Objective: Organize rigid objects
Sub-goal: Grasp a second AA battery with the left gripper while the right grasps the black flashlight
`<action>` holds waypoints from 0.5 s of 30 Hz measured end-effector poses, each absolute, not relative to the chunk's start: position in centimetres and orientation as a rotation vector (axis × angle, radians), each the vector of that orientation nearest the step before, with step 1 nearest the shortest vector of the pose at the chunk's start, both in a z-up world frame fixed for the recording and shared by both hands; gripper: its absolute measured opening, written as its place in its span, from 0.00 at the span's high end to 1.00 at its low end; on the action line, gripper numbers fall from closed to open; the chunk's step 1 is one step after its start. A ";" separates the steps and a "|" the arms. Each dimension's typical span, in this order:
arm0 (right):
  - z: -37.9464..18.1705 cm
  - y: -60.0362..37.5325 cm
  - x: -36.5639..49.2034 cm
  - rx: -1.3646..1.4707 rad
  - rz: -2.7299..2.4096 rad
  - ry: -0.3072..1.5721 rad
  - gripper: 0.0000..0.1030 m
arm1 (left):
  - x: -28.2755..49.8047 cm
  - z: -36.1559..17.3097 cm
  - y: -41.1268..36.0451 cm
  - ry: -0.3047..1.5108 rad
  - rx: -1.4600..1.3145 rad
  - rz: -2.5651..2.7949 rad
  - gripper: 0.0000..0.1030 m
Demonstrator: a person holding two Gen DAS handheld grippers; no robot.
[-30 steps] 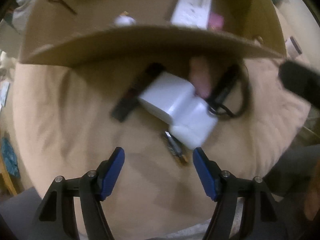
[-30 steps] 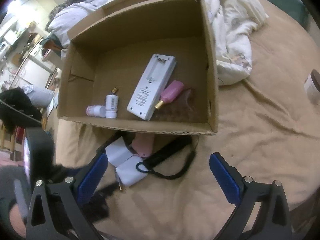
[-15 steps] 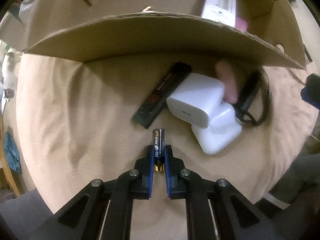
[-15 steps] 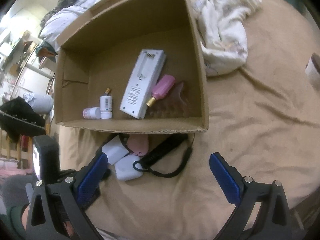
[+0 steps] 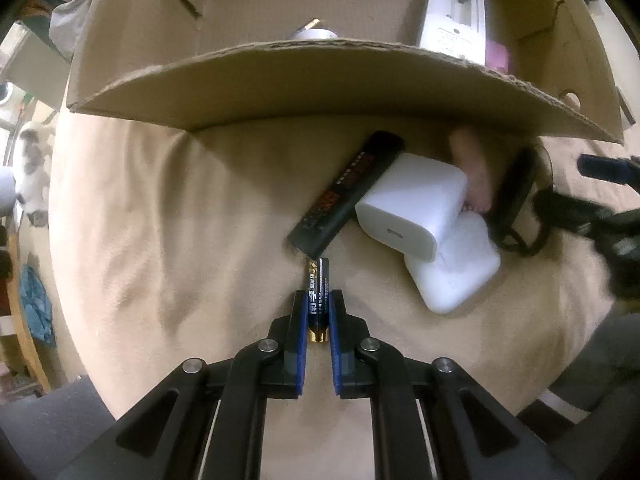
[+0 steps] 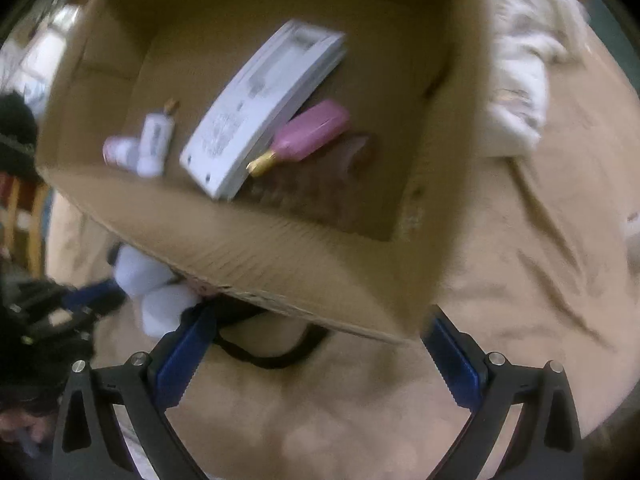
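Observation:
My left gripper (image 5: 319, 300) is shut on a black battery (image 5: 317, 286) with a gold end, lying on the tan bedcover. Just beyond it are a black remote (image 5: 346, 196), two white chargers (image 5: 414, 204) stacked askew, a pink item (image 5: 472, 168) and a black strap (image 5: 520, 200). A cardboard box (image 5: 320, 80) stands behind them. My right gripper (image 6: 316, 336) is open, low over the box's near corner (image 6: 320, 272) and the black strap (image 6: 268, 354). Inside the box lie a white remote (image 6: 260, 112), a pink bottle (image 6: 308, 136) and two small white bottles (image 6: 140, 148).
A tan bedcover (image 5: 160, 240) covers the bed. A crumpled white cloth (image 6: 516, 92) lies right of the box. The right gripper (image 5: 600, 208) shows blurred at the right edge of the left wrist view. Room clutter sits beyond the bed's left edge.
My left gripper went from open to shut on the battery. The right gripper dropped closer to the box's near wall and rolled, so the box now looks tilted and larger.

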State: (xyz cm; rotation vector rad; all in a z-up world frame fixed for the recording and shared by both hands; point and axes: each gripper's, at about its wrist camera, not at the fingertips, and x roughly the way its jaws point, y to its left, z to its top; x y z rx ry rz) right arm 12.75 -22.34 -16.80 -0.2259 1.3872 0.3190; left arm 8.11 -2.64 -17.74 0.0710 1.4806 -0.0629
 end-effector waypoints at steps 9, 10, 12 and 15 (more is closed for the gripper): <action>-19.6 -17.7 11.5 -0.480 0.371 1.364 0.00 | 7.6 -15.1 -3.1 1.439 0.028 -0.025 0.91; -20.1 -17.4 11.4 -0.511 0.366 1.359 0.00 | 7.6 -14.9 -3.2 1.437 0.031 -0.024 0.91; -20.0 -17.6 11.8 -0.469 0.369 1.353 0.00 | 7.6 -14.9 -3.6 1.437 0.043 -0.025 0.91; -19.7 -18.2 12.4 -0.394 0.377 1.355 0.00 | 7.5 -15.0 -3.9 1.439 0.047 -0.020 0.91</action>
